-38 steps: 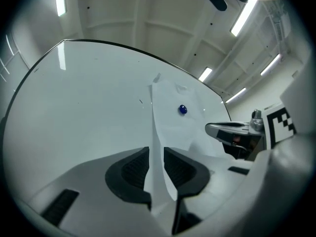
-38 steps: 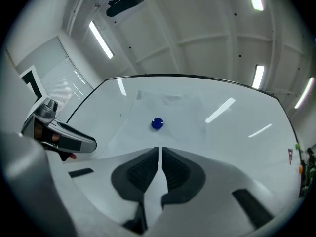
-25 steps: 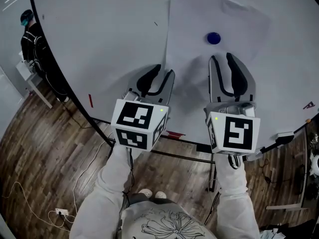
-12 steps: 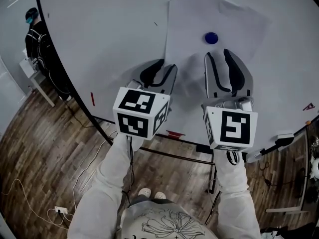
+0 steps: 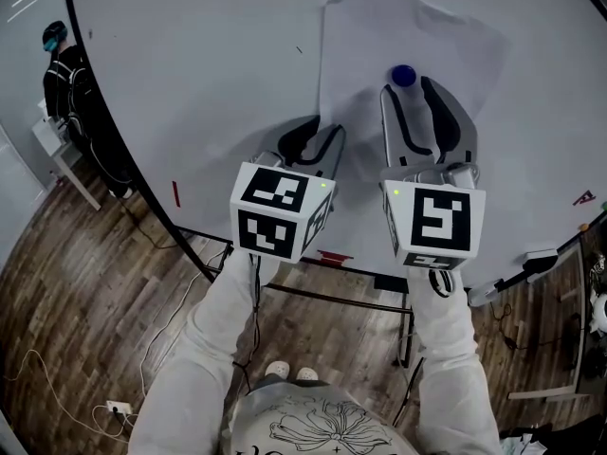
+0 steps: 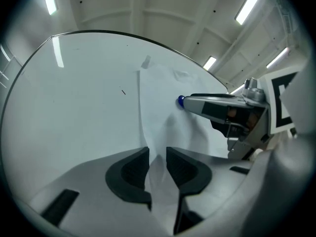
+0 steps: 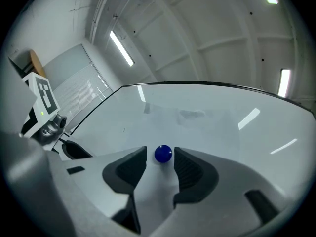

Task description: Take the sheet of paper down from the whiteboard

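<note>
Whiteboard (image 5: 190, 55) fills the upper part of the head view, standing on a dark frame over a wood-plank floor (image 5: 76, 282). Right of its middle hangs the sheet of paper (image 5: 360, 45), pale and slightly creased. A round blue magnet (image 5: 404, 75) pins the sheet in its upper half.

The left claw (image 5: 319, 133) points level at the sheet's lower left edge. In the left gripper view that edge stands off the board in a fold that runs between the two dark pads (image 6: 129, 169), and the pads are closed on it.

The right claw (image 5: 410, 89) tilts a little upward at the board, just beside the left one and higher on the sheet. Its jaws are opening. The right gripper view shows the magnet between them, at the tips, with a thin gap on each side, so the pads do not press on it. The magnet sits flat against the paper.

Each claw carries a white cube with black square markers. White sleeves run back from both claws toward the bottom of the head view.

At the far left, beyond the board's edge, a person (image 5: 66, 83) in dark clothes stands. A power strip (image 5: 116, 407) lies on the floor near the lower left corner.
</note>
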